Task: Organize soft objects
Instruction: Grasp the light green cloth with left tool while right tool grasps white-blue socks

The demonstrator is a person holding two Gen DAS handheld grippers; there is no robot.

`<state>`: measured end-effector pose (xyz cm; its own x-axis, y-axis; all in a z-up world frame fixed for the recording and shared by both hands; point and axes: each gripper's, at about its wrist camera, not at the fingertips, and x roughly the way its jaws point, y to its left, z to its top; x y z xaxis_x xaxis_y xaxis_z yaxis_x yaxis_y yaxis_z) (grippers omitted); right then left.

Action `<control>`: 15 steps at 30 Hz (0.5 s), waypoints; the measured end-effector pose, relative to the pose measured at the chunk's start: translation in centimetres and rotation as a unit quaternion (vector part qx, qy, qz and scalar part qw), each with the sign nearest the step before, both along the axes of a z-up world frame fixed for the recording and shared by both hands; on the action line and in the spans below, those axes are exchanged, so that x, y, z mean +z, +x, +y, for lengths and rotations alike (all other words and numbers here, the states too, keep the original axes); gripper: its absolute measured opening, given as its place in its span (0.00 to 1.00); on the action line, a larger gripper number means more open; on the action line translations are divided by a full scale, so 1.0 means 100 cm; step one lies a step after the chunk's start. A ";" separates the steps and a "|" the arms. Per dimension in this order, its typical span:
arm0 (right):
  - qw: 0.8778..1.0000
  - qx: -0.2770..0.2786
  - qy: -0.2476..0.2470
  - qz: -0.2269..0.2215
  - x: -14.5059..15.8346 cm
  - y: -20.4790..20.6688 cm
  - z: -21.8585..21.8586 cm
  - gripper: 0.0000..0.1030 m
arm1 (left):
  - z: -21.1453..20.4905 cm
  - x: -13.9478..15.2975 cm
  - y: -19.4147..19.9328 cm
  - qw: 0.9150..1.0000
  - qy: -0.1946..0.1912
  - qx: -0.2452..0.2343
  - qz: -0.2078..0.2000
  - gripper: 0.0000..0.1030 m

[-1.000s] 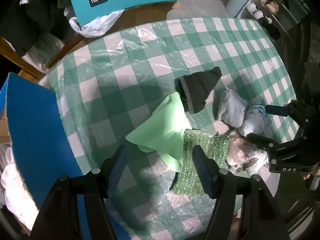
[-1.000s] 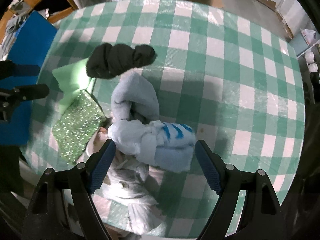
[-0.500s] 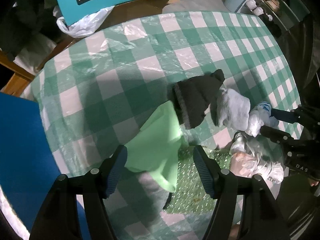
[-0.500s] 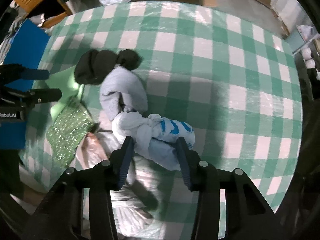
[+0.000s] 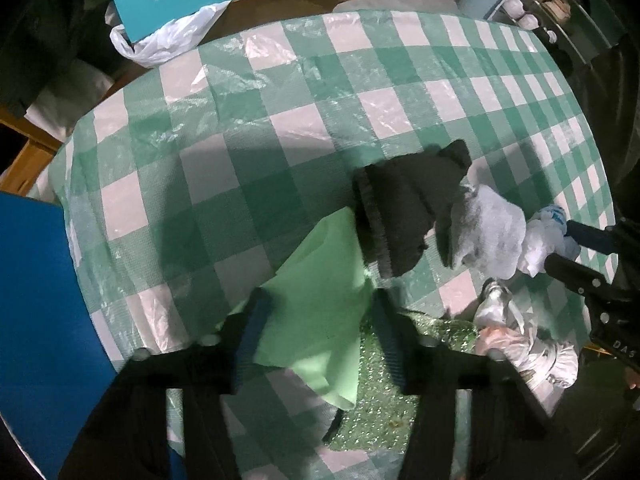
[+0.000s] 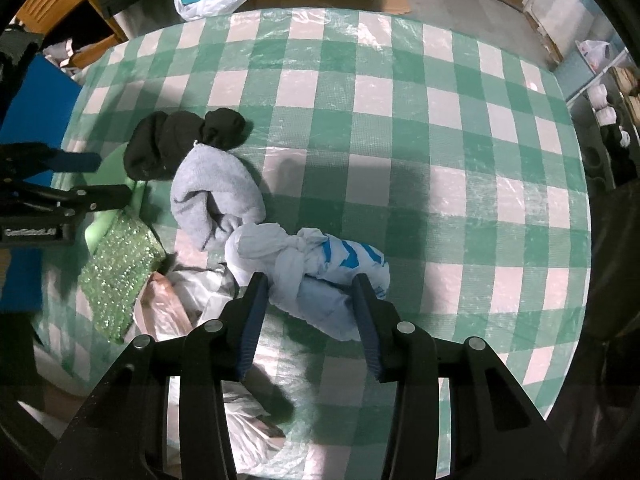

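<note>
Both grippers now closed: left gripper (image 5: 316,336) has just pinched green cloth (image 5: 320,312); right gripper (image 6: 306,308) grips white bundle (image 6: 312,264) at 6 o'clock. Judged: two pickups under way, lifts pending.

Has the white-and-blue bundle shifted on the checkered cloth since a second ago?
Cannot tell. The white-and-blue bundle still touches the grey cloth, as earlier; the right gripper now clamps it.

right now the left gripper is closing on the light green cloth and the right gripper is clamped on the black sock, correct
Not quite. The right gripper is clamped on the white and blue knotted bundle, not the black sock, as the right wrist view shows. The left gripper has just been closing around the light green cloth.
</note>
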<state>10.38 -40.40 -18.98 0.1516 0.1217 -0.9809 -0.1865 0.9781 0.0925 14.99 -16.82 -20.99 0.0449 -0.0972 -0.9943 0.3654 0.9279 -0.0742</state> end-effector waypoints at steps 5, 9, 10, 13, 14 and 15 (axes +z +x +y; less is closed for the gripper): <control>1.000 -0.001 -0.004 -0.002 -0.003 0.005 0.011 0.41 | 0.001 -0.001 -0.010 1.000 -0.011 -0.015 0.006 0.08; 1.000 0.004 -0.011 -0.012 -0.001 -0.003 0.015 0.33 | 0.001 0.004 -0.016 1.000 -0.016 -0.026 -0.005 0.04; 1.000 0.005 -0.012 -0.016 0.001 -0.003 0.017 0.31 | 0.002 0.007 -0.017 0.999 -0.018 -0.026 -0.008 0.04; 1.000 0.006 -0.011 -0.027 0.008 -0.003 0.019 0.26 | 0.003 0.020 -0.019 0.999 -0.027 -0.026 -0.021 0.04; 0.999 0.006 -0.009 -0.030 0.010 -0.004 0.020 0.26 | 0.004 0.024 -0.019 0.999 -0.031 -0.026 -0.024 0.04; 0.999 0.007 -0.007 -0.032 0.013 -0.005 0.020 0.25 | 0.005 0.027 -0.019 0.999 -0.034 -0.025 -0.025 0.04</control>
<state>9.91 -38.36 -17.68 0.2127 0.1111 -0.9708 -0.2062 0.9762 0.0666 13.05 -16.31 -18.32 0.0883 -0.1682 -0.9818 0.4168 0.9015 -0.1170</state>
